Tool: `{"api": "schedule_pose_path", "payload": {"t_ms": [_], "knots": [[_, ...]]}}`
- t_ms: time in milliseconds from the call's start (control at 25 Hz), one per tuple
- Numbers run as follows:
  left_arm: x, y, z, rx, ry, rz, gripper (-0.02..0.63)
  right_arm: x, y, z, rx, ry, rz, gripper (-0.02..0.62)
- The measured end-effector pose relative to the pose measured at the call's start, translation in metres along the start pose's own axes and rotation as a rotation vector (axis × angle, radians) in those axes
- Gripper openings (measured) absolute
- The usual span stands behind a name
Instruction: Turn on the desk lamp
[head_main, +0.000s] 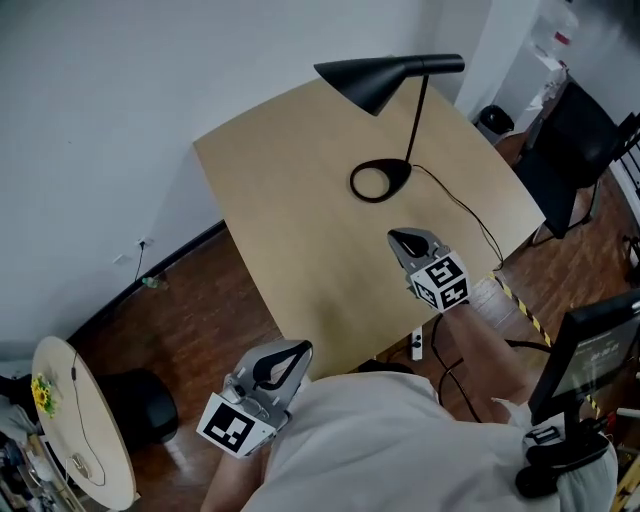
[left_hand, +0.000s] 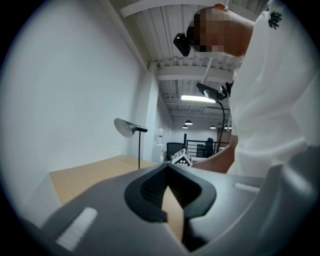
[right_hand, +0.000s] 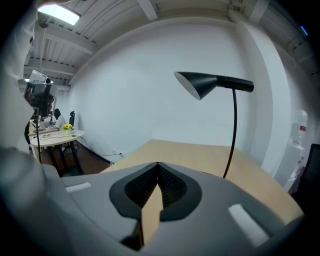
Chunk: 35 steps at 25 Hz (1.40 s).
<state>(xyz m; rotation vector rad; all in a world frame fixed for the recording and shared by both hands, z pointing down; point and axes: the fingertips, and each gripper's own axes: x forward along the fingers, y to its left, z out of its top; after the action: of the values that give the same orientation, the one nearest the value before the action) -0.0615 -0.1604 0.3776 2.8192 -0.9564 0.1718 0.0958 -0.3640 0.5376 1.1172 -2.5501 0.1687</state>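
A black desk lamp (head_main: 390, 80) stands at the far side of a light wooden table (head_main: 300, 220), its ring base (head_main: 379, 181) on the tabletop and its cone shade unlit. The lamp also shows in the left gripper view (left_hand: 131, 129) and the right gripper view (right_hand: 215, 85). My right gripper (head_main: 405, 238) hovers over the table a short way in front of the lamp base, jaws shut on nothing. My left gripper (head_main: 287, 352) is held low at the table's near edge, also shut and holding nothing.
The lamp's black cord (head_main: 470, 215) runs from the base over the table's right edge. A small round table (head_main: 85, 420) stands at the lower left. A dark chair (head_main: 570, 150) and a monitor (head_main: 600, 350) are at the right. White walls lie behind the table.
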Motion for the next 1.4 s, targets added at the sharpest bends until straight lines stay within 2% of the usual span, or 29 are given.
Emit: {"api": "schedule_pose_path", "payload": {"t_ms": [360,760,960,1160,1400], "knots": [[0.032,0.025,-0.001,-0.044,0.054,0.126,0.015,0.081,-0.090,-0.041,0.014,0.078,-0.020,0.003],[0.054,0.034,-0.002,-0.077,0.103,0.190,0.015,0.137,-0.178,-0.083,0.052,0.149,-0.121,0.003],[0.073,0.058,-0.013,-0.103,0.138,0.221,0.016,0.189,-0.219,-0.110,0.064,0.184,-0.154,0.003],[0.074,0.050,-0.013,-0.118,0.154,0.224,0.015,0.193,-0.239,-0.123,0.071,0.217,-0.204,0.003],[0.072,0.041,-0.005,-0.131,0.164,0.213,0.015,0.197,-0.245,-0.130,0.057,0.254,-0.207,0.003]]}}
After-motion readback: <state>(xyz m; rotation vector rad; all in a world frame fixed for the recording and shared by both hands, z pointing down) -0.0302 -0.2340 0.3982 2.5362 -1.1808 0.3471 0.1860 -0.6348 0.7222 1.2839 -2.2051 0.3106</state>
